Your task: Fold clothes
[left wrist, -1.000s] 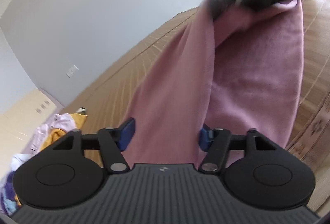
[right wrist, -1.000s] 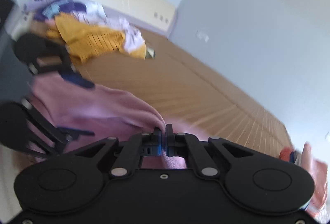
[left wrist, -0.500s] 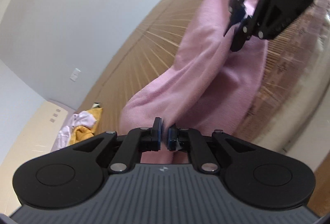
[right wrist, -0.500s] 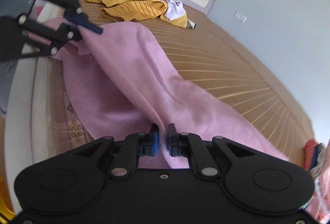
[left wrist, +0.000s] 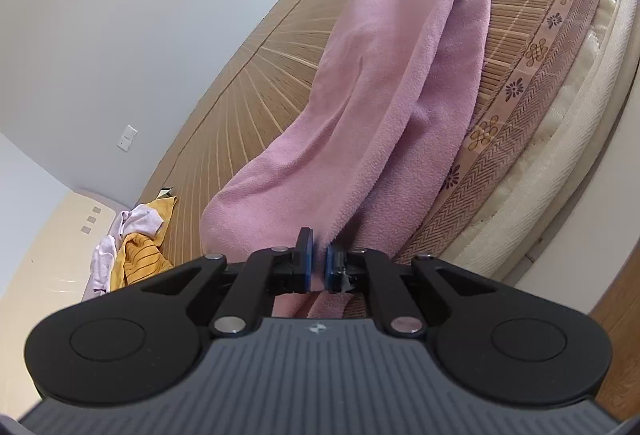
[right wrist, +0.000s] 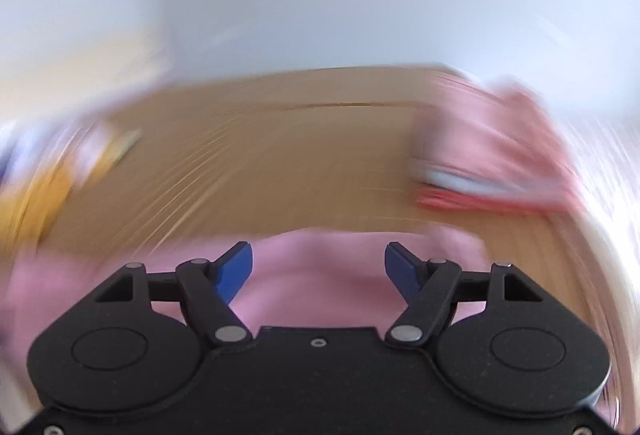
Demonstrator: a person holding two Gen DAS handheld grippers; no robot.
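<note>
— Start with the tongs. What has each one got?

— The left gripper (left wrist: 318,259) has its blue pads pinched nearly together on an edge of the pink garment (left wrist: 400,83); only the cloth keeps them apart. The right gripper (right wrist: 319,263) stands wide open with nothing between its fingers, the pink cloth lying under and ahead of it.

— And the garment itself?

— Stretched in a long, rumpled band along the bamboo mat (left wrist: 256,107) on the bed, one end at the left tongs, the far end near a stack of folded clothes (right wrist: 492,163). It lies close to the patterned border of the mat. A loose heap of yellow and pale clothes (left wrist: 136,243) sits well apart, by the headboard.

— So which step?

— Mid-fold on this piece, I'd say — one end held, the other free. The right view is badly smeared, so I can't tell exactly where that gripper aims.

— Next move?

— It likely needs a fresh hold for the open tongs on a free edge or corner, then the cloth pulled flat so the layers meet squarely.
</note>
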